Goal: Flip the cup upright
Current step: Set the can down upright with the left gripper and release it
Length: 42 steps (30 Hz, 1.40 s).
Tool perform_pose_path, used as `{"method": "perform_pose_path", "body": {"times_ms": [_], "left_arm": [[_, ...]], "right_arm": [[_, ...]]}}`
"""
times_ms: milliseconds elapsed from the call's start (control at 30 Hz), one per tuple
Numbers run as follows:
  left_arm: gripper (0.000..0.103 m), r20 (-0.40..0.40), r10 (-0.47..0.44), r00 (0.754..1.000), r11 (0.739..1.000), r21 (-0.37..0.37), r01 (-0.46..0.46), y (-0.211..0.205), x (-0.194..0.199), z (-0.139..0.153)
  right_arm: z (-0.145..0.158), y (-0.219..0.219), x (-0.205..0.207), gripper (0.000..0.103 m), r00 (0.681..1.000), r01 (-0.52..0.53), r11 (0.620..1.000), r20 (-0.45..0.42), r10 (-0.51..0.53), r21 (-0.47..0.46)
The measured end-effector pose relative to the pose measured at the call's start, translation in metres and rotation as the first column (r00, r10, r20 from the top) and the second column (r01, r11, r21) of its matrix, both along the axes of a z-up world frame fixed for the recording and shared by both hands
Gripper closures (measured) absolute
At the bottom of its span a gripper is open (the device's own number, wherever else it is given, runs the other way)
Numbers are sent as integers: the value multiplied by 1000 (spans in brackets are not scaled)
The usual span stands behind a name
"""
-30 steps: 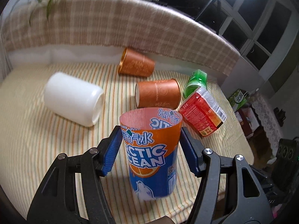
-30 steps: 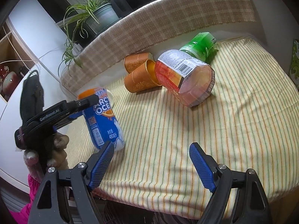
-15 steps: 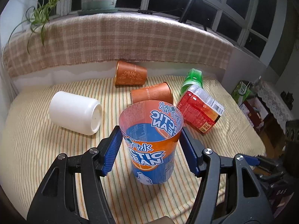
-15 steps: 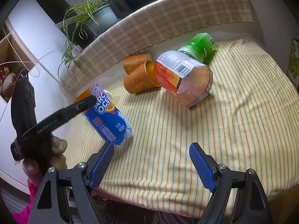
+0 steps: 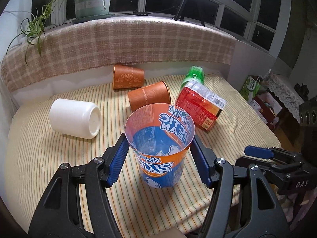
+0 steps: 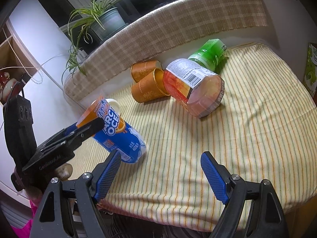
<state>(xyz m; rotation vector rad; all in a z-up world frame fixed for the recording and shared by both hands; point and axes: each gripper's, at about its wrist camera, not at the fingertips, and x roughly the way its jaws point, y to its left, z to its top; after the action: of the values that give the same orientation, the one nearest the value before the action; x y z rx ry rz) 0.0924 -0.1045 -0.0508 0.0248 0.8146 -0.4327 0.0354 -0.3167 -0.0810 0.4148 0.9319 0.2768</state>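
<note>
An orange and blue plastic cup [image 5: 161, 148] sits between the blue pads of my left gripper [image 5: 159, 161], open end toward the camera, its rim touching both pads. In the right wrist view the cup [image 6: 116, 132] is tilted, base low near the striped cloth, with the left gripper [image 6: 87, 129] shut on its upper part. My right gripper [image 6: 161, 173] is open and empty above the cloth's front edge, right of the cup.
A white cup [image 5: 76, 116], two brown cups [image 5: 127, 76] [image 5: 149, 98], a red-labelled container [image 5: 200, 107] and a green bottle [image 5: 195, 75] lie on their sides on the striped cloth [image 5: 49, 158]. A plaid-covered ledge [image 5: 118, 41] with a potted plant [image 5: 91, 0] runs behind.
The left gripper has tipped the cup from upright to leaning, with its mouth toward the left wrist camera. The right gripper has stayed still and open.
</note>
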Motion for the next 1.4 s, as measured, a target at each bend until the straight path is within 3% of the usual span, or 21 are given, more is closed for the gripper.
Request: {"method": "perform_pose_path", "body": {"times_ms": [300, 567, 900, 1067, 1200, 1333, 1400], "left_arm": [[37, -35, -27, 999, 999, -34, 25, 4, -6, -1], [18, -41, -41, 998, 998, -45, 39, 4, -12, -2], [17, -29, 0, 1000, 999, -54, -1, 27, -30, 0], [17, 48, 69, 996, 997, -45, -67, 46, -47, 13], [17, 141, 154, 978, 988, -46, -149, 61, -61, 29], [6, 259, 227, 939, 974, -40, -224, 68, -76, 46], [0, 333, 263, 905, 964, -49, -262, 70, -86, 56]], "right_arm": [[4, 3, -2, 18, 1000, 1, 1000, 24, 0, -28], [7, 4, -4, 18, 999, 3, 999, 40, -1, -43], [25, 11, -12, 17, 991, 28, 990, 134, -10, -135], [37, 19, -18, 12, 979, 49, 979, 204, -8, -198], [46, 27, -23, 8, 966, 64, 967, 257, 1, -245], [53, 35, -29, 6, 952, 85, 957, 305, 4, -279], [56, 37, -31, 3, 946, 100, 953, 324, -3, -284]]}}
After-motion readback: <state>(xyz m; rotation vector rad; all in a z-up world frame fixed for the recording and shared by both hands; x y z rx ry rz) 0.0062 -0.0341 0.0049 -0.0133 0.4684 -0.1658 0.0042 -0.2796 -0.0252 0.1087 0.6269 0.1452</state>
